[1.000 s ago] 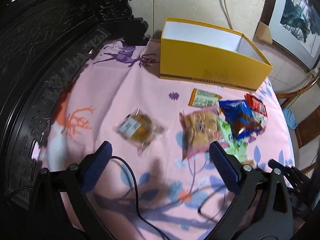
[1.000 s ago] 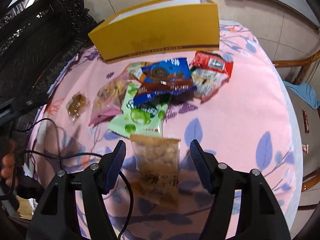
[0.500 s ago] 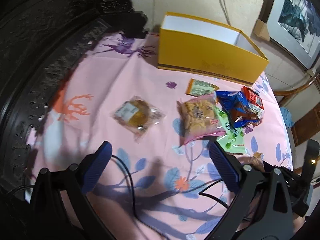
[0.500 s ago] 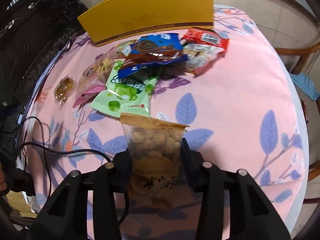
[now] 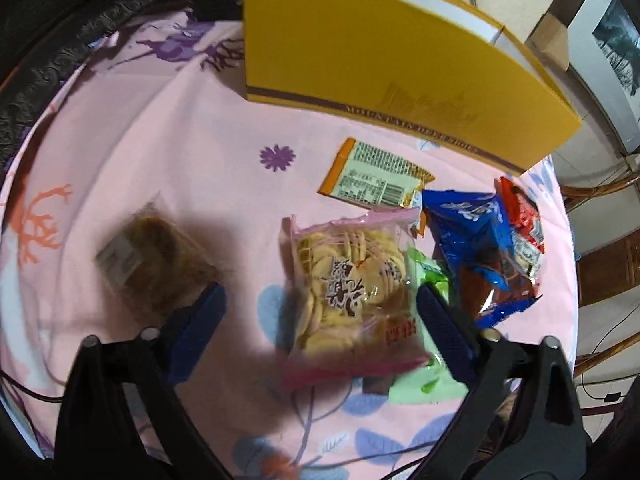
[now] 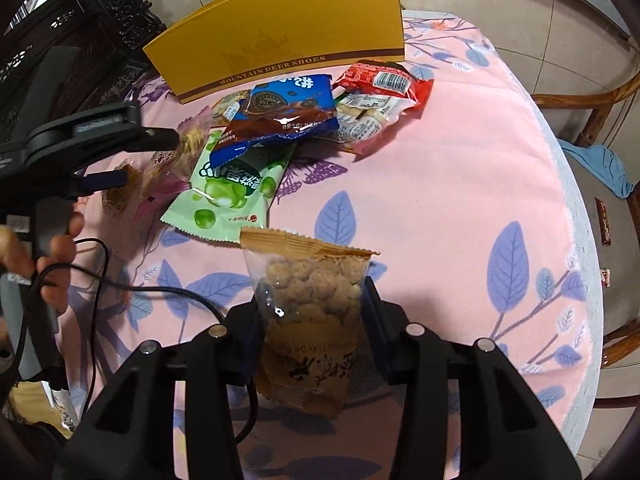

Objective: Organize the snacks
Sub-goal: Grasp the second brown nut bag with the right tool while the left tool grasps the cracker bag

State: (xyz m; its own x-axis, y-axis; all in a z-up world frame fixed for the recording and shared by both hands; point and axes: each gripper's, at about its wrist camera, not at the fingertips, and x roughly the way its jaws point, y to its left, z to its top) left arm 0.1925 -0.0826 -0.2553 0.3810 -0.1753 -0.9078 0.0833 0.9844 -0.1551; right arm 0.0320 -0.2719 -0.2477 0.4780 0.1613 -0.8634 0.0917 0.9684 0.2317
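My left gripper (image 5: 320, 292) hangs over a pink bag of round crackers (image 5: 352, 280). Its jaws are closing with the bag between them, and the pads stand clear of it on the left side. My right gripper (image 6: 312, 300) is shut on a clear bag of brown coated nuts (image 6: 312, 292), held upright just above the pink cloth. The yellow shoe box (image 6: 280, 40) stands open at the far edge. In front of it lie a green pea pack (image 6: 228, 188), a blue cookie pack (image 6: 280, 116) and a red pack (image 6: 384, 80).
A clear-wrapped brown pastry (image 5: 156, 264) lies left of the crackers, and an orange pack (image 5: 376, 176) lies near the box. A black cable (image 6: 160, 292) crosses the near cloth. A hand (image 6: 60, 248) holds the left tool. Wooden chairs (image 6: 592, 112) stand to the right.
My left gripper came down and moved right, from over the pastry to the cracker bag. My right gripper shut on the nut bag and lifted it a little.
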